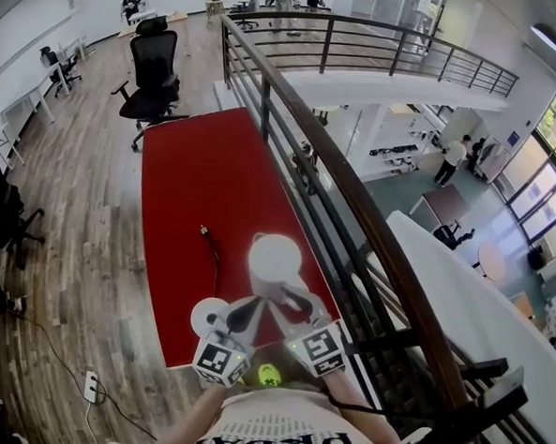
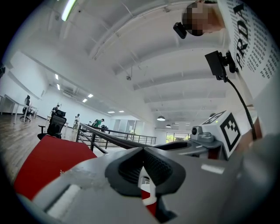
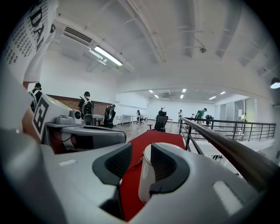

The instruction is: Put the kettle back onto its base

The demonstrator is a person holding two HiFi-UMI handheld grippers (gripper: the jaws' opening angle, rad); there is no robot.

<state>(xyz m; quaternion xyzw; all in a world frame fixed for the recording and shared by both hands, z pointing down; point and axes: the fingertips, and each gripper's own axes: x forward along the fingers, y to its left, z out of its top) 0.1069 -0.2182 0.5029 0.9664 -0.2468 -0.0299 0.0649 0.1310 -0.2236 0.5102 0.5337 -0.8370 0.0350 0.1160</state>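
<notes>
A white kettle [image 1: 274, 259] stands upright on the red table [image 1: 186, 192], near its front right corner. Its round white base [image 1: 209, 316] lies to the kettle's left, nearer the front edge, with nothing on it. My right gripper [image 1: 290, 302] reaches in just in front of the kettle. In the right gripper view its jaws [image 3: 138, 159] stand open, and the kettle [image 3: 146, 175] shows close behind the right pad, not gripped. My left gripper [image 1: 247, 310] sits beside the base with its pads [image 2: 153, 164] pressed together and nothing between them.
A thin black cable [image 1: 212, 250] runs across the red table left of the kettle. A dark metal railing [image 1: 355, 193] borders the table's right side, with a drop to a lower floor beyond. A black office chair [image 1: 156, 68] stands past the table's far end.
</notes>
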